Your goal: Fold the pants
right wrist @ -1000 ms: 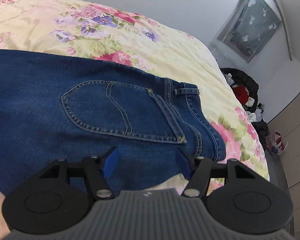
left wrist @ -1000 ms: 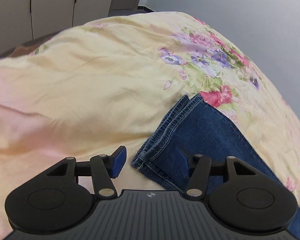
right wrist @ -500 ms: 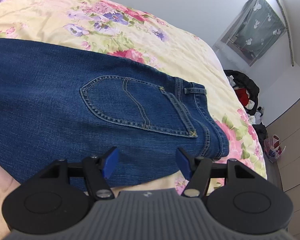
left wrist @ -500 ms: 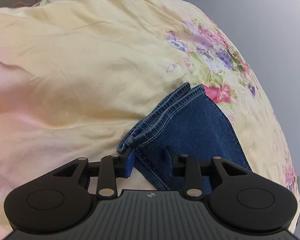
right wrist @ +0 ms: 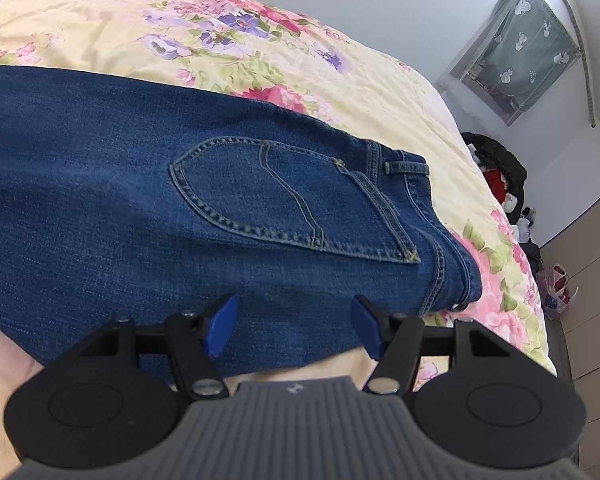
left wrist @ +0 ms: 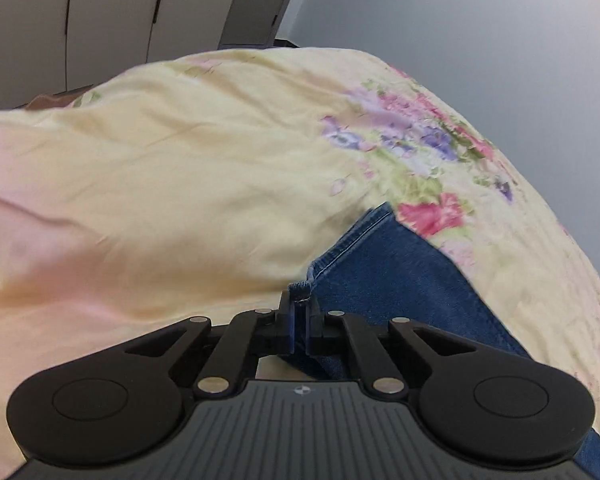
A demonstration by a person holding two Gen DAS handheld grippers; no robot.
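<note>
Floral bedspread point(left wrist: 204, 184) blurred; left jaws pinch jeans point(left wrist: 384, 276) hem (right jaws wide)

Your two handheld grippers, black linkages with blue pads

Your left gripper point(left wrist: 299, 320) has a dark grey ribbed body with a small round emblem near its front edge, two big round black discs at either side, and black link arms pinned with silver screw heads; its fingers carry dark blue pads. Your right gripper point(right wrist: 292, 326) is built the same way, though its ribbed body looks lighter grey, and its fingertips point(right wrist: 220, 326) wear brighter blue pads with angled faces.
</note>
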